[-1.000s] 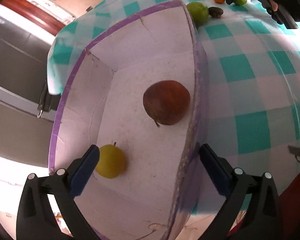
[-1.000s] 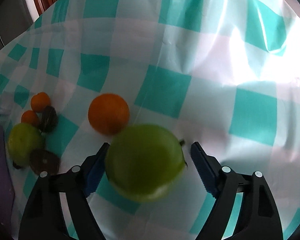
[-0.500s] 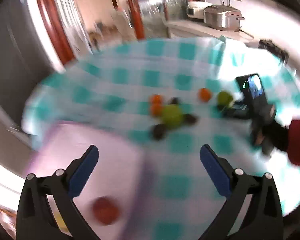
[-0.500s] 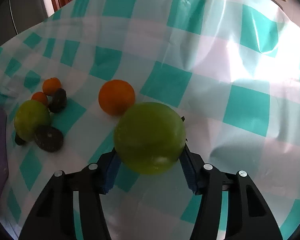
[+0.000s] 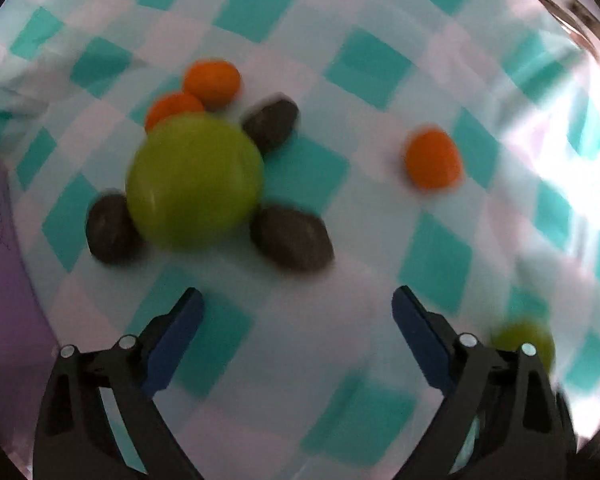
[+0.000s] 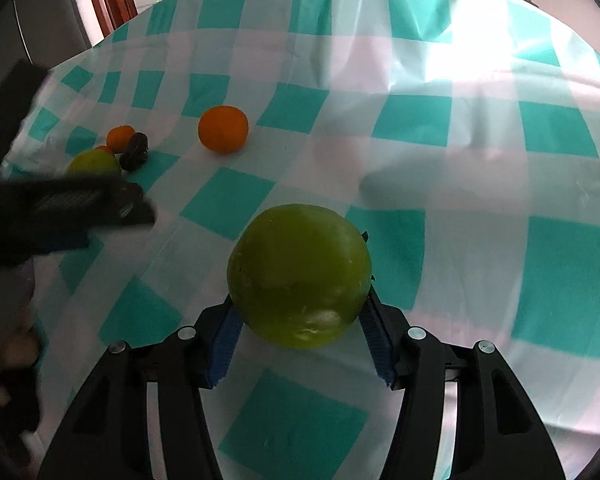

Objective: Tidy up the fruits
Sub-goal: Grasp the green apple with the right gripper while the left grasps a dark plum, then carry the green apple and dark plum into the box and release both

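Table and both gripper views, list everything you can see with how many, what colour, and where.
Green fruits: two; one in the right gripper, one in the cluster on the tablecloth.
Orange fruits: three; two behind the cluster's green fruit, one apart to its right.
Dark brown fruits: three around the cluster's green fruit.
Tablecloth: one, teal and white check.
Box: one, purple, left edge.
Left gripper: black, blue pads, open, empty.
Right gripper: black, blue pads, clamping the green fruit.

The whole left wrist view is motion-blurred. A small round green fruit [image 5: 526,342] sits half hidden behind the gripper's right finger. The flat purple cardboard box wall [image 5: 4,280] is cut off at the left edge. 1 small orange citrus [image 6: 105,149], possibly 2, hides behind the large green apple [image 6: 94,164].
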`<state>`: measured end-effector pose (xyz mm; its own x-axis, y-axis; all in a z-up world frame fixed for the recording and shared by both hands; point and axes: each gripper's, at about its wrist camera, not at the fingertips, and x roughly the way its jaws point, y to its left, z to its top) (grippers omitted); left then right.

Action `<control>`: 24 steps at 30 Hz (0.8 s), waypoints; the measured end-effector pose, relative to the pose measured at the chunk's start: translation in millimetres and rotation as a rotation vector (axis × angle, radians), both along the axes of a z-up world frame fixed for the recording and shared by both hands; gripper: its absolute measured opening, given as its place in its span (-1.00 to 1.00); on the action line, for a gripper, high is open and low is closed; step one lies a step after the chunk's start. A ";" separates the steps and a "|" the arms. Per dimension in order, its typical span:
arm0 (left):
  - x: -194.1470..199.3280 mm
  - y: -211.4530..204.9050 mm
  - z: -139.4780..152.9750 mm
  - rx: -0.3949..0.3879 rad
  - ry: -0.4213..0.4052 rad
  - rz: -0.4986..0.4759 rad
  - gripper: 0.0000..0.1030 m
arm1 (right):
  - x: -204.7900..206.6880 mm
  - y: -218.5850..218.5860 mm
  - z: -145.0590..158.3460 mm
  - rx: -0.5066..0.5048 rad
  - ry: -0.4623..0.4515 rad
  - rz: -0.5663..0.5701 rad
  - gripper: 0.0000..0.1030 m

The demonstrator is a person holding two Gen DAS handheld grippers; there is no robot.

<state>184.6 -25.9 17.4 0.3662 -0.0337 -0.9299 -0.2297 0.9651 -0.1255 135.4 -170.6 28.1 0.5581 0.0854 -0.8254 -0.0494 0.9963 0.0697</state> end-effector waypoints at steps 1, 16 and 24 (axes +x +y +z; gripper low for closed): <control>5.0 -1.4 -0.8 0.019 -0.011 0.026 0.80 | -1.2 -1.4 0.8 0.006 0.000 -0.005 0.07; -75.0 -17.2 8.3 0.029 -0.049 -0.149 -0.44 | -49.0 -13.1 7.9 -0.015 0.019 0.012 0.07; -142.9 -25.6 24.5 0.072 -0.083 -0.259 -0.44 | -99.4 -2.0 13.6 -0.023 0.071 0.072 0.06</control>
<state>41.6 -51.5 41.9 0.4292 -0.0708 -0.9004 0.0342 0.9975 -0.0622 36.0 -172.5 41.7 0.4915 0.1042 -0.8646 -0.1172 0.9917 0.0529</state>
